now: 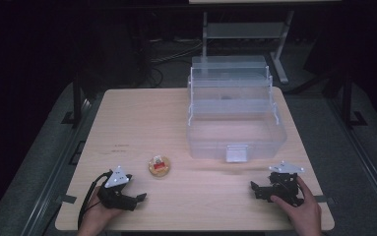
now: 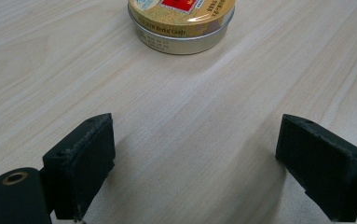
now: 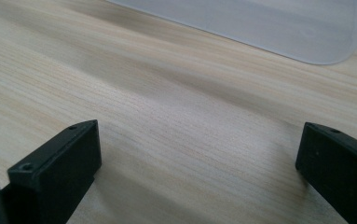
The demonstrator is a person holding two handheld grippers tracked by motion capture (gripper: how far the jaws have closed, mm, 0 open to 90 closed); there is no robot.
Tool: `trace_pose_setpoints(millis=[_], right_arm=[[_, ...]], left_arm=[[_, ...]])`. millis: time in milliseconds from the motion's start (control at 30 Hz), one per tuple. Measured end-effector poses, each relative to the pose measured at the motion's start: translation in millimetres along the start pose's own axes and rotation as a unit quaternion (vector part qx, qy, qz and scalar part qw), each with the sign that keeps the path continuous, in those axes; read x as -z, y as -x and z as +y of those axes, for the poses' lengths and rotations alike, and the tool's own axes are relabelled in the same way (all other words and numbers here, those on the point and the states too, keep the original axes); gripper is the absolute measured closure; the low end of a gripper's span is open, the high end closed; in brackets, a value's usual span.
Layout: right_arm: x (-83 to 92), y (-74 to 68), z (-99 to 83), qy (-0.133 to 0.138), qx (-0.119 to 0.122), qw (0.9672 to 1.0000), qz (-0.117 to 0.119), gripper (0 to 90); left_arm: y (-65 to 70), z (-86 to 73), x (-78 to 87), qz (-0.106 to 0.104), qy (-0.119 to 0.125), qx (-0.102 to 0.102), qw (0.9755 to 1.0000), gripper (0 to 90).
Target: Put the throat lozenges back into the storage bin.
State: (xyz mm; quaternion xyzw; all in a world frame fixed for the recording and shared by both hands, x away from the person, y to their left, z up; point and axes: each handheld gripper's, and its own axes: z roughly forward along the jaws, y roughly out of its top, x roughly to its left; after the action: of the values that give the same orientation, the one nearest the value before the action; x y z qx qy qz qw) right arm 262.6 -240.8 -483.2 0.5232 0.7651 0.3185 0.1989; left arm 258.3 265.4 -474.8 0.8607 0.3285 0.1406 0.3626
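A small round gold tin [image 1: 159,166] with a red label lies on the wooden table [image 1: 141,118], left of centre; up close, the tin [image 2: 181,23] sits just ahead of my left jaws. My left gripper [image 1: 138,199] rests near the table's front left edge, open, with only bare wood between its jaws [image 2: 195,158]. My right gripper [image 1: 255,189] sits at the front right, also open, over bare wood [image 3: 199,158]. A clear plastic storage box [image 1: 235,118] stands open at the back right, and its pale base [image 3: 269,28] lies ahead of my right jaws.
The box has a white front latch [image 1: 236,154] and a raised tiered lid behind it. A white table frame [image 1: 245,29] stands on the dark floor beyond. Metal rails run along both sides of the table.
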Motion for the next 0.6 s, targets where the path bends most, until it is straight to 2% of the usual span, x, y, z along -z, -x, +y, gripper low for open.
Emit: trace_pose_setpoints(millis=[400,600], right_arm=[[0.0,0.1,0.0,0.0,0.0,1.0,0.0,0.0],[0.0,0.1,0.0,0.0,0.0,1.0,0.0,0.0]], left_arm=[[-0.2,-0.6,0.7,-0.002,0.001,-0.002,1.0,11.5],[-1.0,0.9,1.9,-0.004,-0.007,-0.002,1.0,12.9]])
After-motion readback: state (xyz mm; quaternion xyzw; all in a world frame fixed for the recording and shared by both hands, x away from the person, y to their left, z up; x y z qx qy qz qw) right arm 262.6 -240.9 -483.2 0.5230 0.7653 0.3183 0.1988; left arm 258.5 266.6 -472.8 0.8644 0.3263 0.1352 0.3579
